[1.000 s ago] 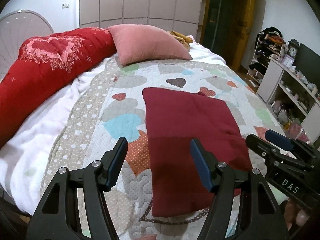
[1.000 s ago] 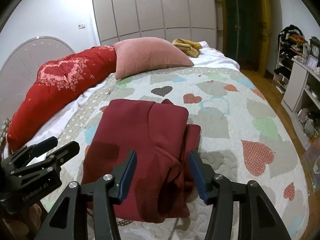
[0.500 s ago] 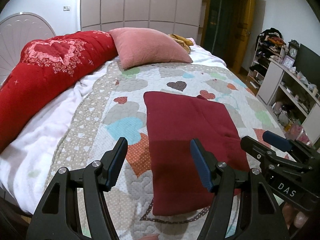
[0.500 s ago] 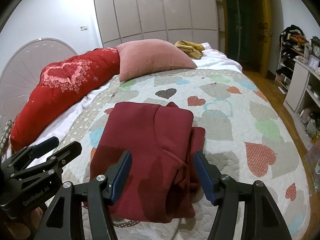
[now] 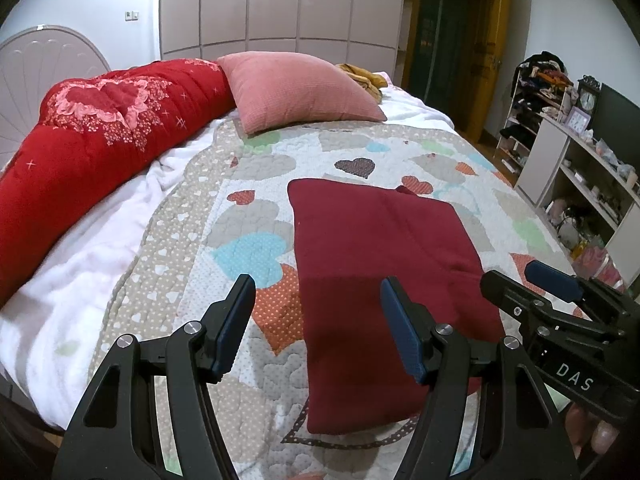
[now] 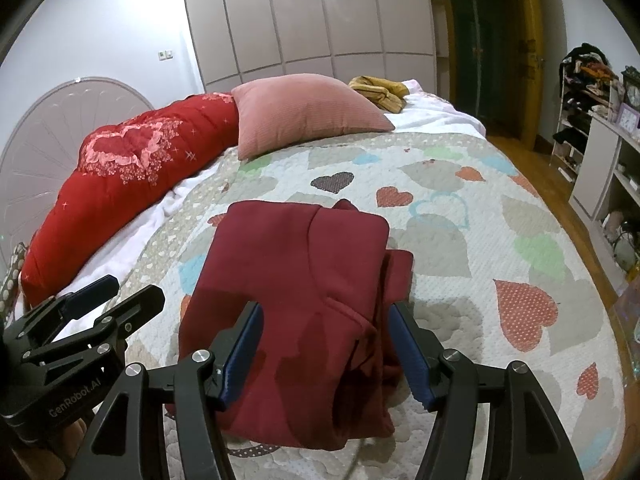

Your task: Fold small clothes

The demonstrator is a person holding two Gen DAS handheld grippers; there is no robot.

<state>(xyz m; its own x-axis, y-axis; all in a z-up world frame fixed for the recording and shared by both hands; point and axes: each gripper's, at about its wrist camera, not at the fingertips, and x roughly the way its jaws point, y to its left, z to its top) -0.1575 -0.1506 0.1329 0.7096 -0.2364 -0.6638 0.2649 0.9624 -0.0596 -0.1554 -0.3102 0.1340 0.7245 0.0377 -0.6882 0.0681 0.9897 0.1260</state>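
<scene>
On the heart-patterned quilted bed (image 5: 256,168) | folded dark-red fabric garment (image 6: 296,280) | left gripper (image 5: 318,322), right gripper (image 6: 326,346) released, hovering | advice: square the loose right-side layers.

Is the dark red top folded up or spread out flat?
Folded. The dark red top lies on the quilt as a compact rectangle with layers stacked on its right side.

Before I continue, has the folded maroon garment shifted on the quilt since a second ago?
No. The maroon garment still lies just below the dark heart patch.
</scene>
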